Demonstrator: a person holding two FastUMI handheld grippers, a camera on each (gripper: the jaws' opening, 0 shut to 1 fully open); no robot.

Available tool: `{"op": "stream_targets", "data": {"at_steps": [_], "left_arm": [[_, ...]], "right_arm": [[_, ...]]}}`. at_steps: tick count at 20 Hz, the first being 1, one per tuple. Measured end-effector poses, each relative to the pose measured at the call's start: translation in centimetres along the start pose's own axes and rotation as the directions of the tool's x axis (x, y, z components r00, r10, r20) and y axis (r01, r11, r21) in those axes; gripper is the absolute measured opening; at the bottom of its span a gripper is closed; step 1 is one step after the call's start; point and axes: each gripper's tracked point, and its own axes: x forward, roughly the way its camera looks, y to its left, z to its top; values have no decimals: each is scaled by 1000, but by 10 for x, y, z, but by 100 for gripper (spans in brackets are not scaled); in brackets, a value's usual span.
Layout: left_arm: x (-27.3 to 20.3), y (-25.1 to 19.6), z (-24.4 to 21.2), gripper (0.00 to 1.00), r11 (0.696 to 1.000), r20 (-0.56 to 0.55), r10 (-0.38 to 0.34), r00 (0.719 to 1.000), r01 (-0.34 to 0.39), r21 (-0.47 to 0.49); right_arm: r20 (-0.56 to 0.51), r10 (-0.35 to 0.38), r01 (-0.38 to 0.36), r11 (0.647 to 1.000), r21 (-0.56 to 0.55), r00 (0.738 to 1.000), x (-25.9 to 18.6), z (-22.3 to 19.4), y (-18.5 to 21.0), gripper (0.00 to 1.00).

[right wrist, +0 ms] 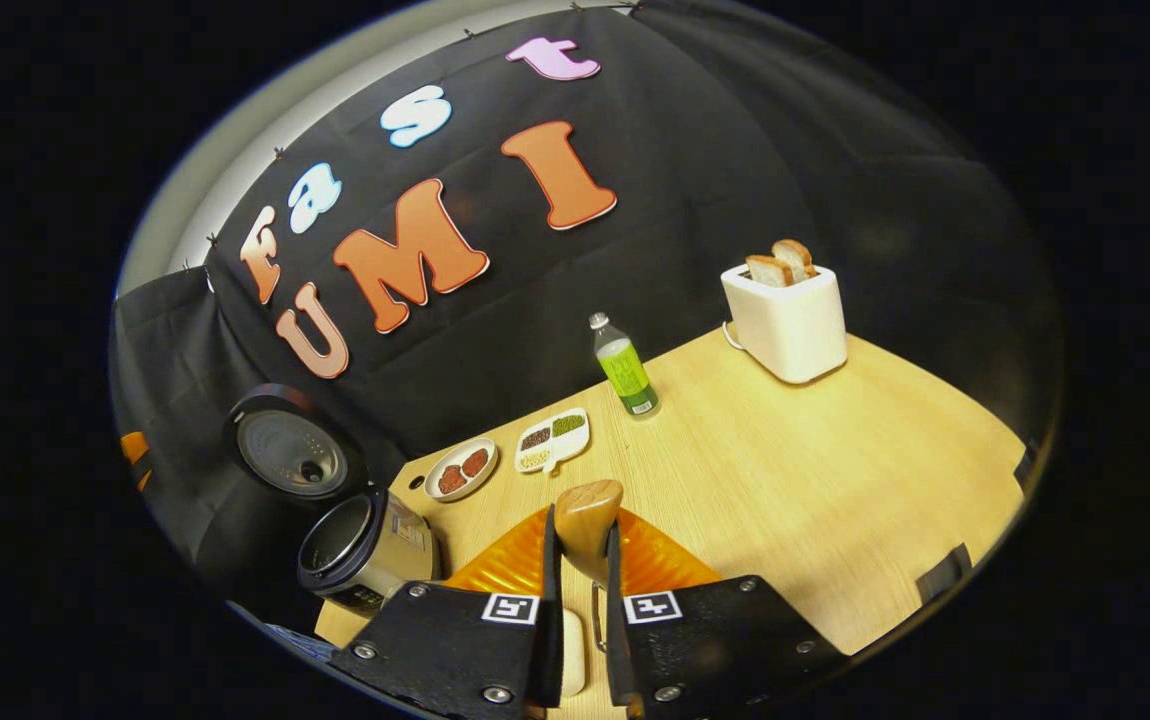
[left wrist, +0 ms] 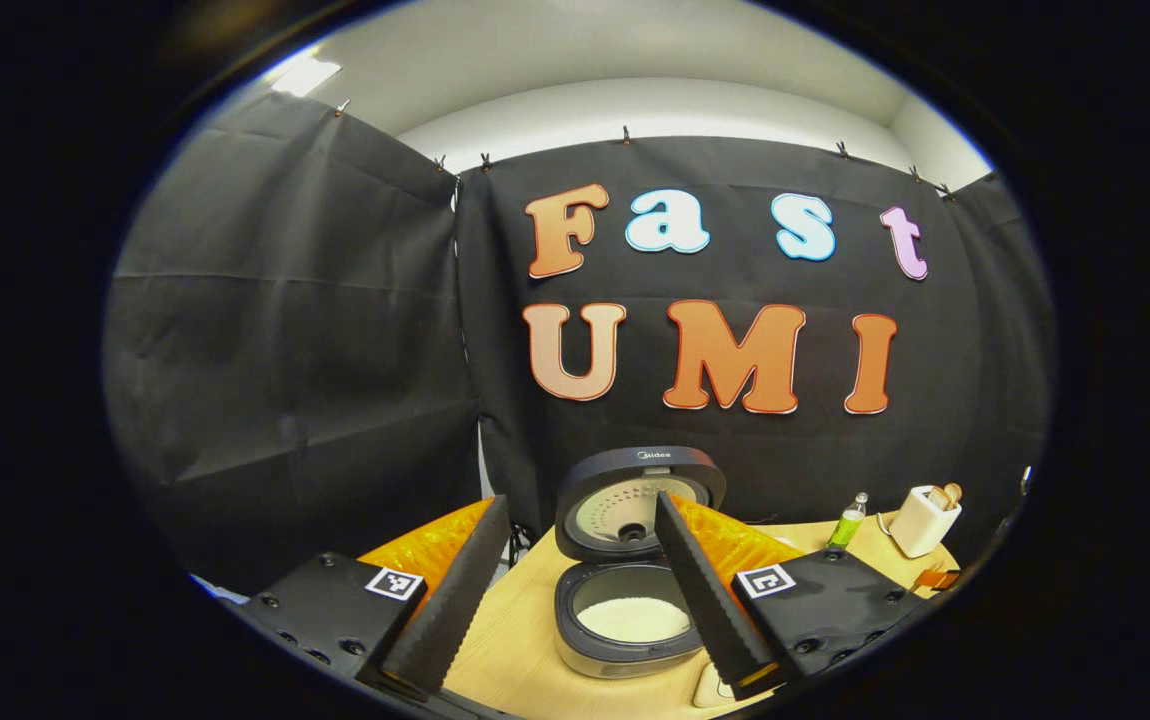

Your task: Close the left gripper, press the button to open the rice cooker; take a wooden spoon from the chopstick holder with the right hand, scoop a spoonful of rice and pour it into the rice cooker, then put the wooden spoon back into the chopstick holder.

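Note:
The rice cooker (left wrist: 625, 625) stands open on the wooden table (left wrist: 510, 650), its lid (left wrist: 635, 500) raised and white rice in the pot. My left gripper (left wrist: 580, 500) hovers in front of it, open, with nothing between its fingers. In the right gripper view my right gripper (right wrist: 582, 530) is shut on the wooden spoon (right wrist: 590, 505), whose bowl sticks out past the fingertips, above the table (right wrist: 815, 480). The rice cooker (right wrist: 360, 545) sits low on the left with its lid (right wrist: 290, 450) up. A pale cream object (right wrist: 572, 640) shows below, between the fingers; I cannot tell what it is.
A white toaster (right wrist: 785, 310) with bread slices stands at the far right and a green bottle (right wrist: 623, 368) by the back wall. A round plate (right wrist: 462, 468) and a divided dish (right wrist: 553, 440) lie near the cooker. Toaster (left wrist: 923, 520) and bottle (left wrist: 847, 522) stand right of the cooker.

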Motion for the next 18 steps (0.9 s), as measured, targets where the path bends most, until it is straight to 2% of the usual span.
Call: {"op": "stream_targets", "data": {"at_steps": [1, 3, 5, 7, 9, 10, 13, 14, 15, 17, 18], "left_arm": [[-2, 1, 2, 95, 1000, 1, 5, 1000, -5, 2], [-6, 3, 3, 98, 1000, 3, 13, 1000, -13, 11], [-7, 5, 2, 95, 1000, 2, 20, 1000, -20, 23], [-8, 4, 1, 98, 999, -3, 22, 1000, -22, 24], [-7, 0, -3, 94, 1000, -9, 17, 1000, -17, 15], [-6, -2, -3, 96, 1000, -9, 15, 1000, -15, 10], [-1, -11, -5, 100, 1000, -9, -3, 1000, 3, -12], [2, -14, -6, 100, 1000, -9, -10, 1000, 9, -15], [2, -17, -6, 100, 1000, -10, -17, 1000, 17, -17], [5, -22, -10, 98, 999, -14, -29, 999, 29, -21], [6, -22, -12, 98, 999, -17, -34, 999, 33, -22]], "right_arm": [[-9, 1, -1, 1000, 1, 1000, 3, -5, -2, 17], [-4, 7, -7, 1000, 11, 1000, 5, -4, -4, 18], [-8, 3, -3, 1000, 23, 1000, 3, -3, -9, 21], [-15, -6, 6, 999, 36, 1000, -1, 0, -16, 25], [-19, -23, 24, 999, 34, 1000, -9, 4, -22, 29], [-21, -44, 45, 999, 29, 999, -10, 5, -30, 32], [-18, -91, 91, 995, 31, 996, -20, 16, -46, 60], [-21, -110, 111, 994, 22, 994, -23, 17, -50, 66], [-17, -138, 138, 990, -3, 990, -26, 21, -56, 80], [5, -185, 185, 980, -73, 983, -33, 32, -65, 95], [15, -193, 193, 976, -97, 981, -38, 41, -63, 95]]}}
